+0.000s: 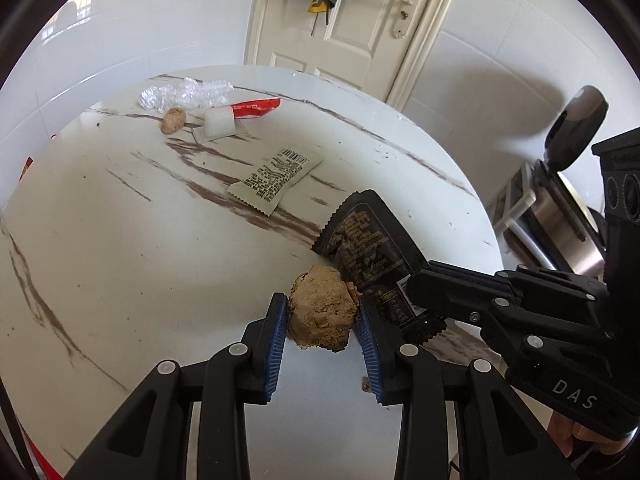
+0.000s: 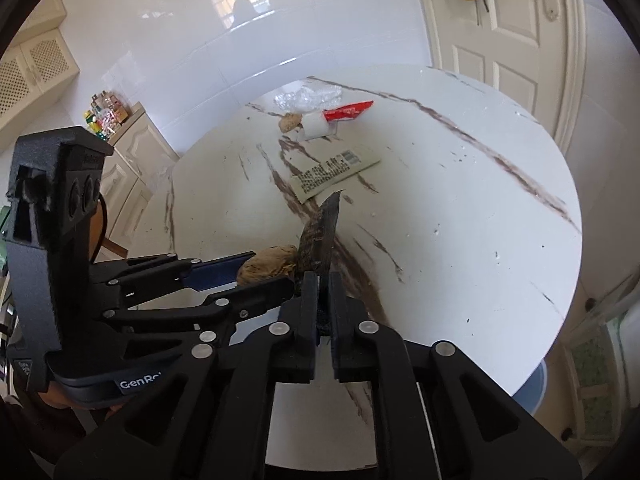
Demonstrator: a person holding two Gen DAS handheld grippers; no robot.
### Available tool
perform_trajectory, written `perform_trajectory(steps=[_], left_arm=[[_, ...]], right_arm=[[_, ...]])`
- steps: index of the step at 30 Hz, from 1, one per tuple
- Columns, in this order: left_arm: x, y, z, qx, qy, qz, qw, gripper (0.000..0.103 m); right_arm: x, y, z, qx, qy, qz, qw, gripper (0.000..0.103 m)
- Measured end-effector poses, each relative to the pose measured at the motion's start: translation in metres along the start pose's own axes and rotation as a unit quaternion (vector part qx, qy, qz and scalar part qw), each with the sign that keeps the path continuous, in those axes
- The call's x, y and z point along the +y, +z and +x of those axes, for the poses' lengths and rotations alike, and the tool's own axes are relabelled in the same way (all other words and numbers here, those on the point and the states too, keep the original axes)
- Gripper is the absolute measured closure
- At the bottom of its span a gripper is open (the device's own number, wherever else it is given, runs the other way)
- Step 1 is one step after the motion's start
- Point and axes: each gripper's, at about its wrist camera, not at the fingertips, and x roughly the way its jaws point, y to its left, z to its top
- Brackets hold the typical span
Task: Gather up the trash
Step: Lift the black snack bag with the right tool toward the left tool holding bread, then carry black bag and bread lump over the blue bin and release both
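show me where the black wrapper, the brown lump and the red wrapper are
black wrapper (image 1: 366,236), left wrist view, on its printed face.
brown lump (image 1: 322,308), left wrist view, on its top surface.
red wrapper (image 1: 256,108), left wrist view, on its middle.

My left black claw (image 1: 323,316) is clamping a crumbly brown lump (image 1: 322,307); my right black claw (image 2: 323,286) is pinching a black foil wrapper (image 2: 320,228).

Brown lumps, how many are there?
2. One brown lump sits between the left gripper fingers; another lies far back beside the clear plastic. More may be hidden.
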Motion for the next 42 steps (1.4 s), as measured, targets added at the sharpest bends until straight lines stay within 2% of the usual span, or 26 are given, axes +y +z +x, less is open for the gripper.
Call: perform_trajectory(steps=[2,6,10,14,15,17,19,21,24,25,26,33,38,42], left_arm=[[0.002,0.002,0.002,-0.002,-0.004,0.001,1.0000,0.072],[0.003,0.003,0.008,-0.004,-0.006,0.009,0.9999,0.072],[0.007,-0.001,0.010,-0.006,-0.012,0.011,0.9998,0.072],[0.007,-0.002,0.011,-0.007,-0.013,0.014,0.9998,0.072],[0.006,-0.002,0.010,-0.008,-0.012,0.016,0.9998,0.072],[0.006,-0.002,0.010,-0.010,-0.013,0.015,0.9998,0.072],[0.007,-0.002,0.010,-0.011,-0.014,0.013,0.9998,0.072],[0.007,-0.002,0.010,-0.012,-0.014,0.013,0.9997,0.072],[0.008,-0.002,0.010,-0.015,-0.011,0.010,0.9998,0.072],[0.009,-0.002,0.010,-0.016,-0.014,0.006,0.9998,0.072],[0.009,-0.003,0.010,-0.017,-0.015,0.005,0.9997,0.072],[0.001,-0.004,0.004,-0.025,-0.019,-0.002,0.9995,0.072],[-0.028,0.004,-0.013,-0.048,-0.022,0.021,0.9984,0.072],[-0.063,0.008,-0.020,-0.063,-0.033,0.048,0.9963,0.072]], right_arm=[[-0.003,-0.003,0.004,0.002,0.007,0.013,1.000,0.086],[-0.010,-0.001,0.014,0.008,0.004,0.035,0.999,0.084],[-0.018,0.002,0.020,0.006,-0.001,0.058,0.998,0.073],[-0.020,0.007,0.027,0.005,0.014,0.067,0.998,0.072],[-0.019,0.009,0.028,0.005,0.019,0.068,0.997,0.069],[-0.016,0.012,0.033,0.004,0.040,0.069,0.997,0.057],[-0.015,0.014,0.036,0.003,0.051,0.072,0.996,0.056],[-0.015,0.016,0.040,0.005,0.067,0.077,0.995,0.057],[-0.009,0.018,0.045,0.002,0.070,0.067,0.995,0.067],[-0.007,0.018,0.044,-0.005,0.071,0.061,0.996,0.090],[-0.004,0.018,0.045,-0.006,0.056,0.051,0.997,0.093],[-0.004,0.013,0.029,-0.027,0.048,0.033,0.998,0.094],[-0.012,0.007,-0.009,-0.062,0.043,0.032,0.997,0.094],[-0.032,-0.004,-0.048,-0.092,0.022,0.040,0.995,0.094]])
